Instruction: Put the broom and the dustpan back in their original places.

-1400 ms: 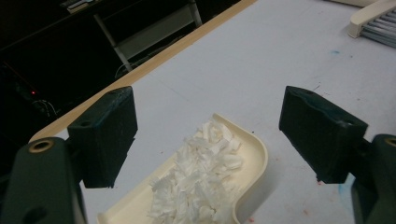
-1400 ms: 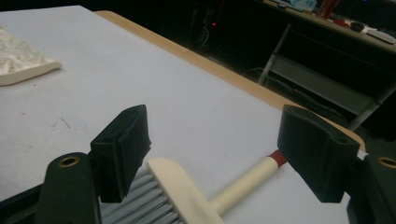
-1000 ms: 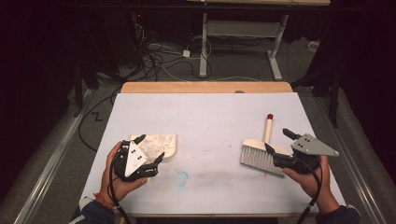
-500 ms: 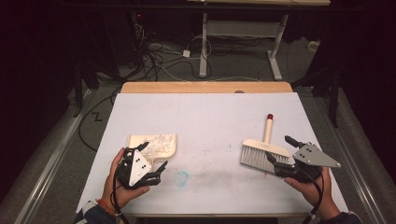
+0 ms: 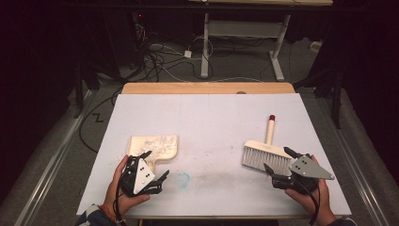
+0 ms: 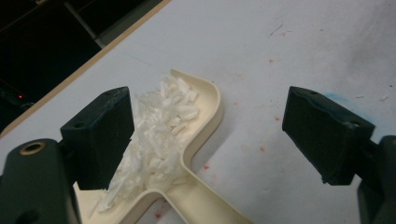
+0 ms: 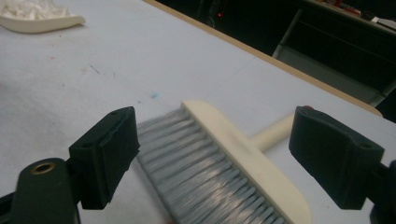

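No readable text, label, brand, number or sign is showing anywhere: nothing on the white surface (image 5: 207, 122), the cream dustpan (image 5: 155, 143), the brush (image 5: 266, 153), or the grey plates on the tongs.

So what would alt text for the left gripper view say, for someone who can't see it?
A cream dustpan heaped with white shreds lies on a white table, seen between the open black jaws of the left gripper. Small red specks and a blue smudge mark the tabletop.
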`<state>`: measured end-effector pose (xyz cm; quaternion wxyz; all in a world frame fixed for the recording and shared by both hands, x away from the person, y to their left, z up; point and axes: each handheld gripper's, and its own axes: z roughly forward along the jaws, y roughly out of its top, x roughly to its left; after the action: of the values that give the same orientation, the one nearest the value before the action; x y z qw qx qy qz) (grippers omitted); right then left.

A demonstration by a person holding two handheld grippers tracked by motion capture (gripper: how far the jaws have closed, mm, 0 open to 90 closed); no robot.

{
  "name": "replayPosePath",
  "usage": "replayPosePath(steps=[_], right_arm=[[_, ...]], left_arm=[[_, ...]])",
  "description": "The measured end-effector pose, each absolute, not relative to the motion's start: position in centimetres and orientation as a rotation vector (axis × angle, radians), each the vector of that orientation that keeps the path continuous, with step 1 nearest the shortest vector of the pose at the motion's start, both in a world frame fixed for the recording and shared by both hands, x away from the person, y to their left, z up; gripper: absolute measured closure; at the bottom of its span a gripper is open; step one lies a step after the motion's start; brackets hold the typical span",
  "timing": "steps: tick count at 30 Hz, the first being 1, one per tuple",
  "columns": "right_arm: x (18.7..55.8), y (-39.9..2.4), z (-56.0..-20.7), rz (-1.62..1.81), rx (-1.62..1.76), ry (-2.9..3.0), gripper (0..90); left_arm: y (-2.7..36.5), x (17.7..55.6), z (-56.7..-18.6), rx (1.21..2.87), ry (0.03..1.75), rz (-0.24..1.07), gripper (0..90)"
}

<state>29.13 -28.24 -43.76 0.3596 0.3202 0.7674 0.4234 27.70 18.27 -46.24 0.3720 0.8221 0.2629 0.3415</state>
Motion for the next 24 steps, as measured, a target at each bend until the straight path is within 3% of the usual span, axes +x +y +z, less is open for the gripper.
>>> replayPosePath(steps=[24], right_arm=[[27.7, -27.4, -44.8, 1.076, 0.787, 1.984, 16.6]], left_arm=[[18.5, 26.5, -46.9, 2.109, 0.683, 0.851, 15.6]])
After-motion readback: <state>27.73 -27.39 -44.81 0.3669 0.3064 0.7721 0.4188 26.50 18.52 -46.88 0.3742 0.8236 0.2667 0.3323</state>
